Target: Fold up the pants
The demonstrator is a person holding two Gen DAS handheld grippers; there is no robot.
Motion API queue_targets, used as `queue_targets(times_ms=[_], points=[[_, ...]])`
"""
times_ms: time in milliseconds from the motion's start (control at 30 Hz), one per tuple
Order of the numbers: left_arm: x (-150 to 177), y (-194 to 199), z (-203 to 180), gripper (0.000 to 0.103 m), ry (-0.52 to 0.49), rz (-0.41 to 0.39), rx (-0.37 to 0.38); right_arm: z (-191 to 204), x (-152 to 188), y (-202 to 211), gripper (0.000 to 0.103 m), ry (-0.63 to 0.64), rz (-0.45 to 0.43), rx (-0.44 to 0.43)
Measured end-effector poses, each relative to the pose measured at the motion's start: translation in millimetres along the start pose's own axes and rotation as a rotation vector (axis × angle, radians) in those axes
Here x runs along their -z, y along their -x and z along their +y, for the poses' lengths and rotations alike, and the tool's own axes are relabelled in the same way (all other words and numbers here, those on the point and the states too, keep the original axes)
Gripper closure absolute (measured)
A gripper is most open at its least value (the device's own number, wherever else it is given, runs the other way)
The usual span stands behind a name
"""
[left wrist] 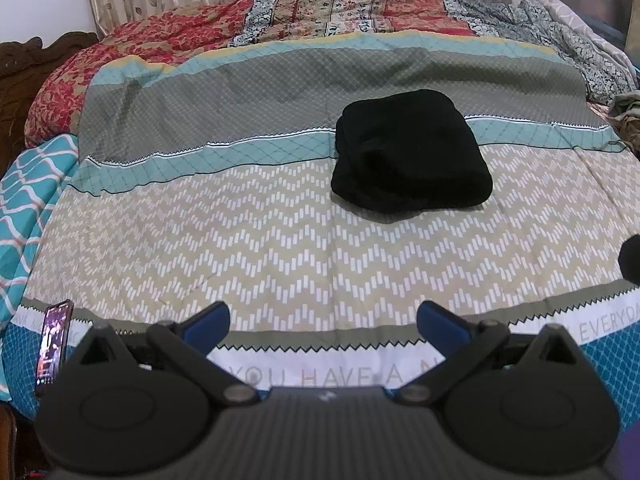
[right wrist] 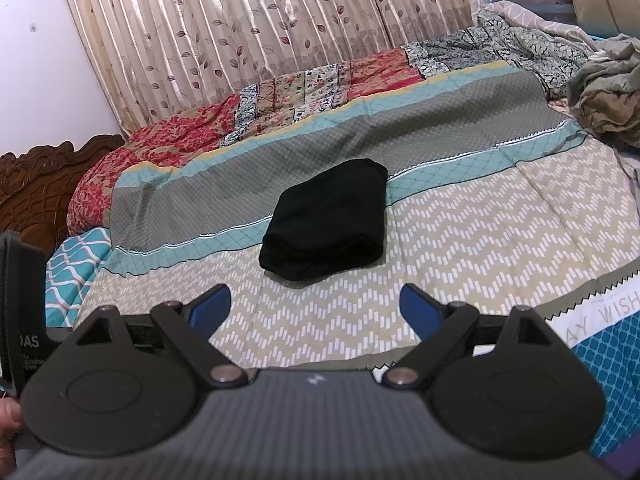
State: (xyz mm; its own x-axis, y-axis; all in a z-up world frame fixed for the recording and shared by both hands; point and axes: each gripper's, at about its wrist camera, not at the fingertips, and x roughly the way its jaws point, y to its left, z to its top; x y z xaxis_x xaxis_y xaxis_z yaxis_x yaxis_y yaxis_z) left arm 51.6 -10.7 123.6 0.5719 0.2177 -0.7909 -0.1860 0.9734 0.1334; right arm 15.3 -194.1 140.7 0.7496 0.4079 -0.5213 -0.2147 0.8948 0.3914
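The black pants (left wrist: 408,152) lie folded into a thick compact bundle on the patterned bedspread (left wrist: 280,248). They also show in the right wrist view (right wrist: 328,224), near the middle of the bed. My left gripper (left wrist: 323,318) is open and empty, held back near the bed's front edge, well short of the pants. My right gripper (right wrist: 315,304) is open and empty too, a short way in front of the bundle. Neither gripper touches the pants.
A phone (left wrist: 54,346) with a lit screen leans at the bed's front left edge. A crumpled red and floral quilt (left wrist: 168,40) lies along the back. A heap of grey-brown clothes (right wrist: 608,96) sits at the right. A carved wooden headboard (right wrist: 44,184) is at left.
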Motion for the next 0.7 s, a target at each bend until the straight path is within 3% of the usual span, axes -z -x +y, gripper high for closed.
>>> queue_targets(times_ms=[700], points=[[2.3, -1.4, -7.1, 0.000, -0.040, 0.016, 0.003, -4.0, 0.6, 2.2, 0.010, -0.024, -0.013, 0.006]])
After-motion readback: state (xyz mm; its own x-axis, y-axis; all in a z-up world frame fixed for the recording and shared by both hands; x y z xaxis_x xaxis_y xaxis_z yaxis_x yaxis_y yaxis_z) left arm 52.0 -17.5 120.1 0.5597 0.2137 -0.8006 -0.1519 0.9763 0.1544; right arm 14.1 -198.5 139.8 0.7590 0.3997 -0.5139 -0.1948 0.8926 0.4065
